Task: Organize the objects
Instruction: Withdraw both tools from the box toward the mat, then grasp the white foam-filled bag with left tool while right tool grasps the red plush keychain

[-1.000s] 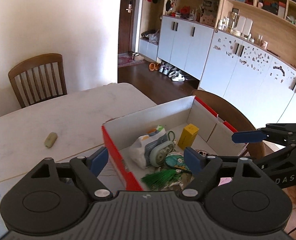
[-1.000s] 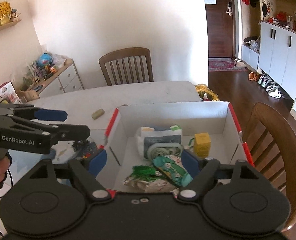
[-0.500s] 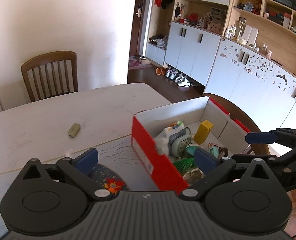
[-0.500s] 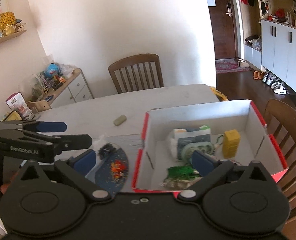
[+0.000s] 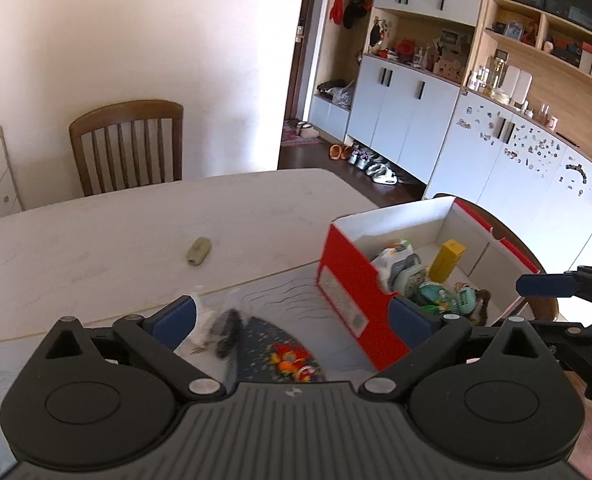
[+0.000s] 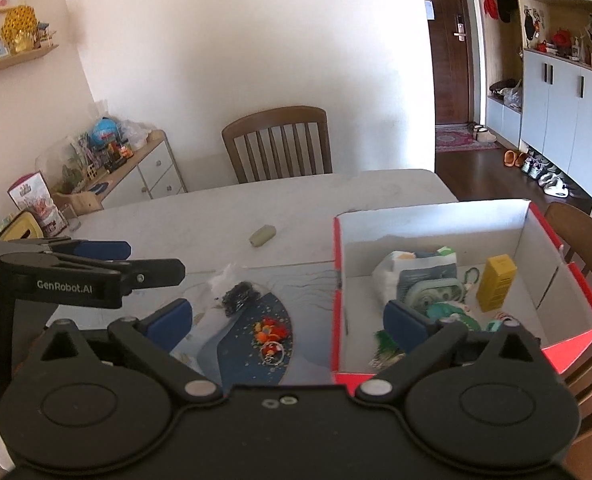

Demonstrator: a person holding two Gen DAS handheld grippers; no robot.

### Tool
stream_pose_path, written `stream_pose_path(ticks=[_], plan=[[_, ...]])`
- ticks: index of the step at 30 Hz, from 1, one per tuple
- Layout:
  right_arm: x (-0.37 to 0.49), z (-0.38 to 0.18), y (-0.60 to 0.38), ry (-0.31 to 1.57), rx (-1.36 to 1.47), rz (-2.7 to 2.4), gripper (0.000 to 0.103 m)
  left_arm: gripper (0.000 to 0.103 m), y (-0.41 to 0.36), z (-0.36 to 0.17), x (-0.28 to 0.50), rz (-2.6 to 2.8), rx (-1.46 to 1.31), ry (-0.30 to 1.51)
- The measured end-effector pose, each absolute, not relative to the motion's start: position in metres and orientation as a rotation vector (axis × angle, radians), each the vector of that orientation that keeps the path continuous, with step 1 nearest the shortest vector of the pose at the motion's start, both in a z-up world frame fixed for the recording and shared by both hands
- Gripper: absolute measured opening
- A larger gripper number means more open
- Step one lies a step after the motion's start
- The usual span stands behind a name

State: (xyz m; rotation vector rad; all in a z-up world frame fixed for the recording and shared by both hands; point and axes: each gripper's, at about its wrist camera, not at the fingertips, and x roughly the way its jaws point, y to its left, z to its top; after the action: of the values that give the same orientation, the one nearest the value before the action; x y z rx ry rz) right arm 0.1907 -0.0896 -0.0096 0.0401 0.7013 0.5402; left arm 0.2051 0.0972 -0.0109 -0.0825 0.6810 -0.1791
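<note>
A red box (image 6: 337, 280) with a white inside stands at the table's right end and holds a white pouch (image 6: 415, 272), a yellow carton (image 6: 495, 282) and several small items; it also shows in the left wrist view (image 5: 351, 292). Left of it, on a blue mat (image 6: 248, 344), lie a black clip (image 6: 238, 298) and an orange keychain (image 6: 270, 332). A small olive piece (image 6: 262, 236) lies farther back on the table. My left gripper (image 5: 292, 312) is open and empty above the mat. My right gripper (image 6: 288, 316) is open and empty, over the box's left wall.
A wooden chair (image 6: 280, 142) stands behind the white table (image 6: 216, 216). Another chair (image 6: 587, 240) is at the right end by the box. A low cabinet (image 6: 136, 168) with toys is at the back left. White cupboards (image 5: 495, 152) line the right wall.
Both grippers have pulled back and moved left, away from the box. The mat with the clip and keychain has come into view. Both stay open and empty.
</note>
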Motion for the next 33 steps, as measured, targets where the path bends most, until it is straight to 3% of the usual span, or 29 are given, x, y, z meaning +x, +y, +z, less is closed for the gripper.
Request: stream_pose_path(ticks=[21, 33], plan=[[0.193, -0.057, 0.006, 0.819, -0.131, 0.572, 0.101, 0.103, 0.174, -0.085, 0.238, -0.164, -0.013, 0.753], [0.220, -0.101, 0.039, 0.879, -0.242, 0.543, 0.090, 0.103, 0.196, -0.137, 0.289, -0.171, 0.106, 0.800]])
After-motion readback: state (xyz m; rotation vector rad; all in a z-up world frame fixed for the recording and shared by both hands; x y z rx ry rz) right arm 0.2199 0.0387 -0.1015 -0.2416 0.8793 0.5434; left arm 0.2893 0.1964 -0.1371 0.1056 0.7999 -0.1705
